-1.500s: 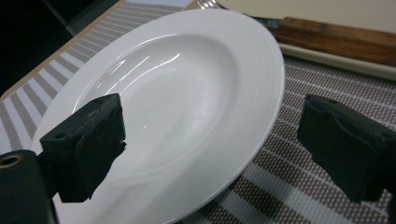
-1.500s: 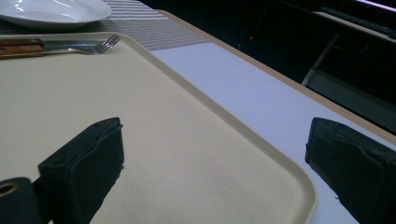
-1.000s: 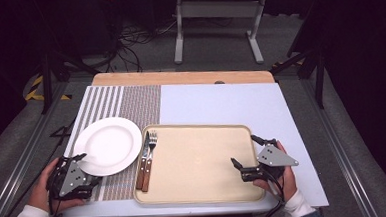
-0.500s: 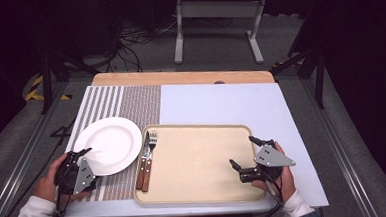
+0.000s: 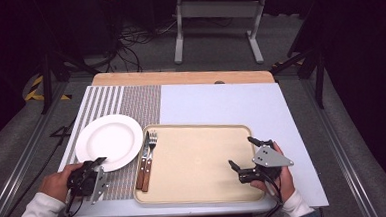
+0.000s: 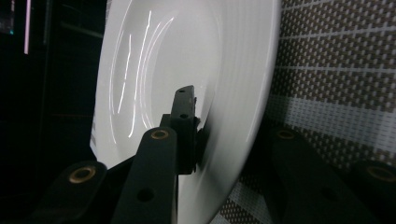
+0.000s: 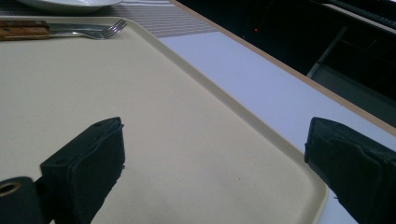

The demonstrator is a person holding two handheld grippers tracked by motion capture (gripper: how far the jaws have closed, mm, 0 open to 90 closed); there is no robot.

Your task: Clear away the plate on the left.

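High view: the left claw [image 5: 98, 166] sits at the near rim of the white plate [image 5: 109, 142], which lies on the striped mat [image 5: 130, 104] at the left of the surface [image 5: 220, 99]. Just right of the plate, a knife [image 5: 143, 163] and fork [image 5: 150, 158] lie side by side on the left edge of the beige tray [image 5: 198, 158]. The right claw [image 5: 243, 153] hovers over the tray's right part, jaws spread wide — nothing between them.

Left gripper view: the plate [image 6: 187, 70] rim runs between the two black jaws, which have just been closing; one pad presses on the upper face, the other sits under the rim — gripping the plate. The mat [image 6: 336, 56] shows beside it.

Right gripper view: the jaws stand far apart, empty, over the tray [image 7: 187, 130] near its corner. The fork [image 7: 100, 31], the knife's wooden handle [image 7: 23, 29] and the plate [image 7: 70, 3] lie at the far end.
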